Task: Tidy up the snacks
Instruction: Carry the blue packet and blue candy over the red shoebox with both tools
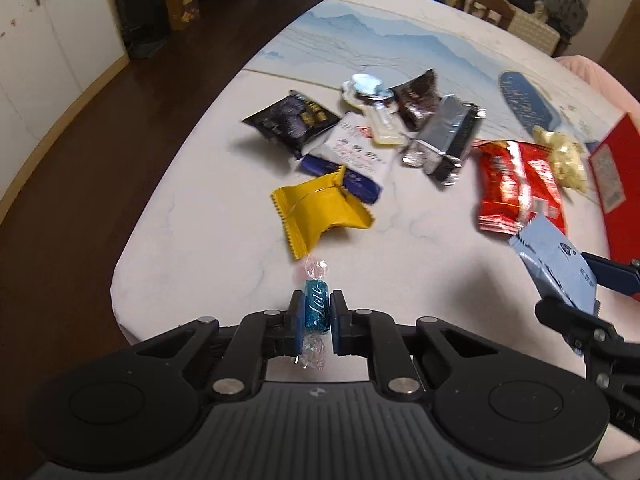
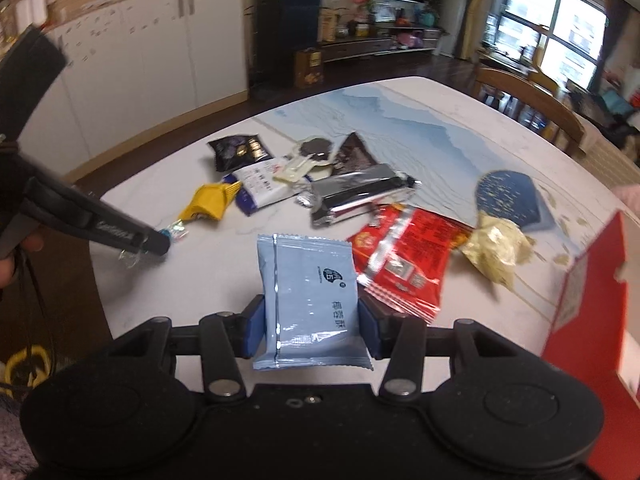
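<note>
Near the front edge of the table, the left gripper was clamped on a small blue candy, pads pressing its middle, twisted ends free. The right gripper held a pale blue packet upright between its pads, above the table. Remaining snacks, among them a yellow packet and a red packet, lay mid-table. A red box stood at the right edge. Judgement: both items should be carried clear of the pile and released low over the box, grips kept firm until then.

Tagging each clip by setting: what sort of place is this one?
Most likely a home's dining and living area: a marble-look table strewn with snacks, a wooden dining chair, white cabinets and a window behind.
</note>
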The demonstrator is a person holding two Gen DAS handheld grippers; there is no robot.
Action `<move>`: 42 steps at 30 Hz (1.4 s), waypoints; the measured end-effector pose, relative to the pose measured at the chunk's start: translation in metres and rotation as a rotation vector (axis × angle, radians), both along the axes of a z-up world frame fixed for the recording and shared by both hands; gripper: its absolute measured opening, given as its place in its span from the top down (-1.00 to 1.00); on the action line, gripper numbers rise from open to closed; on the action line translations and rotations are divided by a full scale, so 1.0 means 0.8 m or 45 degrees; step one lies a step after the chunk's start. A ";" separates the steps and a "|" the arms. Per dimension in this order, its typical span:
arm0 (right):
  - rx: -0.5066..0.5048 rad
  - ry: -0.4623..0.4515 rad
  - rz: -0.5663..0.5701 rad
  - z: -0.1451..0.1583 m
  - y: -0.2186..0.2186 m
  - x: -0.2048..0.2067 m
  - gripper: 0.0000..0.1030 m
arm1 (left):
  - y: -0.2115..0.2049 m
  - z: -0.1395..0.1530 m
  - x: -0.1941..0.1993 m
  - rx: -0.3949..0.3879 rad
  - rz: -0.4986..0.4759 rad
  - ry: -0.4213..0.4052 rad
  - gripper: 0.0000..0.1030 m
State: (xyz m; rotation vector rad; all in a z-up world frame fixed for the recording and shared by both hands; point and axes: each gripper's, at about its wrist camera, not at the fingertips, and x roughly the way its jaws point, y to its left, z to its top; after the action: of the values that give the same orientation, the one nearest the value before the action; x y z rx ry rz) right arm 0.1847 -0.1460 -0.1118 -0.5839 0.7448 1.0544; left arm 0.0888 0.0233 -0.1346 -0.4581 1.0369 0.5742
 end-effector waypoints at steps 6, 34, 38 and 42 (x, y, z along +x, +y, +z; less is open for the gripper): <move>0.041 0.003 -0.143 0.021 -0.022 0.007 0.08 | -0.013 0.024 0.010 0.008 -0.105 -0.046 0.76; 0.172 -0.196 -0.819 0.112 -0.218 0.162 0.08 | -0.221 0.145 0.253 0.094 -0.820 -0.316 0.76; 0.126 -0.178 -0.878 0.099 -0.242 0.193 0.08 | -0.258 0.140 0.295 0.081 -0.901 -0.287 0.76; 0.066 -0.136 -0.934 0.083 -0.264 0.226 0.08 | -0.284 0.127 0.339 0.063 -0.941 -0.219 0.76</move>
State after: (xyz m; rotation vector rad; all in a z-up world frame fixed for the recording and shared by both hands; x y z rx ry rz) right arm 0.3651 -0.3574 -0.0455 -0.2748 0.7495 0.3584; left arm 0.3598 -0.2038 -0.0333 -0.0564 0.9402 -0.0985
